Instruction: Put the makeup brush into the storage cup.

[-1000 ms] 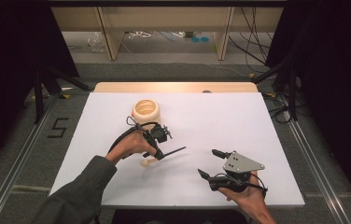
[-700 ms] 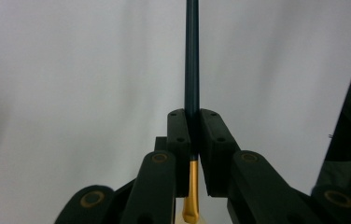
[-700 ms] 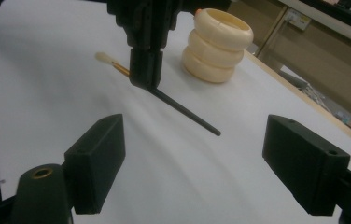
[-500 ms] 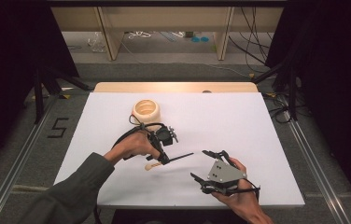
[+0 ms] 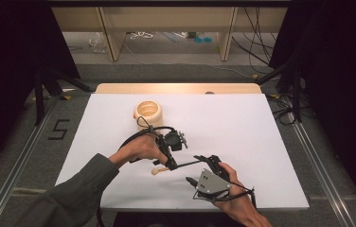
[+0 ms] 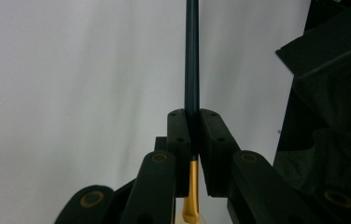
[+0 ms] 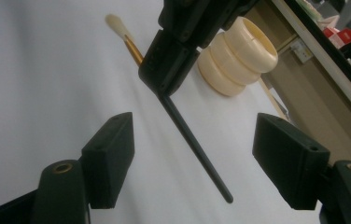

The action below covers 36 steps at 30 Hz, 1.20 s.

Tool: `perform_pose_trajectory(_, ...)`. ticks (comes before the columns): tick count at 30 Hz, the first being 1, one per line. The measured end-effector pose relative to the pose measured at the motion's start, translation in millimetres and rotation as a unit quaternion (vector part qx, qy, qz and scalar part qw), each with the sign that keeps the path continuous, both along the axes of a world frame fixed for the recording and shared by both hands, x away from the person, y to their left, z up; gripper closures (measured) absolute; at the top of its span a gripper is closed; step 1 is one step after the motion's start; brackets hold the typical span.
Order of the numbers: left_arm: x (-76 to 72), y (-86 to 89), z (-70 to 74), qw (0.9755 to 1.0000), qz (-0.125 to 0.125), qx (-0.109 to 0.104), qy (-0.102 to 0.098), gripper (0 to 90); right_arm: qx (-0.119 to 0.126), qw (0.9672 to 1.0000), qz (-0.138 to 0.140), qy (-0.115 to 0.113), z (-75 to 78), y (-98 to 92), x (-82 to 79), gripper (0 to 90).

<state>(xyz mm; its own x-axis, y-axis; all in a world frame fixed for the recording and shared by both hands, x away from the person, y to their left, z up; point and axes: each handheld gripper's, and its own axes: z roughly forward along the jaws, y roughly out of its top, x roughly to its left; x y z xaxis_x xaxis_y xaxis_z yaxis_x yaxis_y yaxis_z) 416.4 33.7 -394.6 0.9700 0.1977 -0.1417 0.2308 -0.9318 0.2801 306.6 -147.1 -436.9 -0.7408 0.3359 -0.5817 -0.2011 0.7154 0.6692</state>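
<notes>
Brush (image 6: pixel 192 70) tip cut off below left claw (image 6: pixel 191 140)

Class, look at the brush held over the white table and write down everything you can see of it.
The brush has a thin, dark, straight handle, a gold-coloured ferrule and a pale cream tuft. The left gripper is shut on it where the handle meets the ferrule. It hangs clear of the white table, with its tuft towards the person's left. Its free handle end points between the right gripper's fingers, which have just been closing but do not touch it.
</notes>
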Motion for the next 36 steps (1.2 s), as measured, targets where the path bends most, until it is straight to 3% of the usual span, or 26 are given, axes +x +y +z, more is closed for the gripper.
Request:
perform_pose_trajectory(8, -4.8, 4.4, 4.3, 1.0000, -0.003, -0.008, -0.005, 83.2, -0.033, 0.9992, 0.012, -0.019, -3.2, 7.0, 0.7, 34.6)
perform_pose_trajectory(13, -6.8, 11.3, 5.2, 0.9999, 0.005, -0.012, 0.001, 83.1, -0.054, 0.9974, 0.015, -0.046, -4.2, 12.7, 0.0, 38.1)
perform_pose_trajectory(17, -8.1, 11.7, 4.8, 0.9999, 0.004, -0.014, 0.001, 83.2, -0.076, 0.9946, 0.023, -0.066, -4.2, 16.4, 0.9, 40.3)
perform_pose_trajectory(19, -8.8, 11.1, 4.8, 0.9999, 0.000, -0.015, 0.007, 83.2, -0.097, 0.9908, 0.031, -0.088, -3.2, 17.8, 2.9, 41.5)
perform_pose_trajectory(21, -9.2, 10.8, 4.8, 0.9998, 0.000, -0.016, 0.008, 83.2, -0.100, 0.9904, 0.030, -0.091, -3.7, 18.8, 2.2, 42.1)
perform_pose_trajectory(22, -9.4, 10.6, 4.8, 0.9998, -0.001, -0.014, 0.010, 83.2, -0.096, 0.9918, 0.027, -0.080, -5.2, 20.0, 0.7, 42.6)
perform_pose_trajectory(23, -9.3, 10.3, 5.0, 0.9999, -0.003, -0.014, 0.007, 83.2, -0.111, 0.9888, 0.032, -0.094, -4.8, 21.1, 1.3, 43.1)
perform_pose_trajectory(28, -11.0, 8.7, 5.4, 0.9999, -0.002, -0.012, 0.010, 83.2, -0.128, 0.9861, 0.030, -0.102, -7.3, 24.5, -1.3, 46.9)
perform_pose_trajectory(29, -11.3, 8.3, 4.6, 0.9999, -0.003, -0.013, 0.010, 83.1, -0.141, 0.9829, 0.031, -0.114, -6.1, 24.3, -1.1, 47.5)
perform_pose_trajectory(31, -11.5, 7.4, 4.8, 0.9998, -0.002, -0.014, 0.011, 83.1, -0.149, 0.9815, 0.035, -0.116, -7.8, 26.4, -2.1, 49.4)
perform_pose_trajectory(32, -11.2, 7.0, 5.0, 0.9998, -0.004, -0.014, 0.012, 83.2, -0.159, 0.9790, 0.039, -0.122, -7.5, 26.7, -1.8, 50.1)
perform_pose_trajectory(34, -11.5, 6.1, 5.5, 0.9998, -0.003, -0.013, 0.014, 83.2, -0.161, 0.9789, 0.032, -0.122, -8.5, 27.8, -3.2, 51.9)
perform_pose_trajectory(36, -11.3, 6.1, 5.4, 0.9998, -0.008, -0.011, 0.015, 83.2, -0.173, 0.9746, 0.041, -0.136, -8.2, 29.0, -2.3, 53.4)
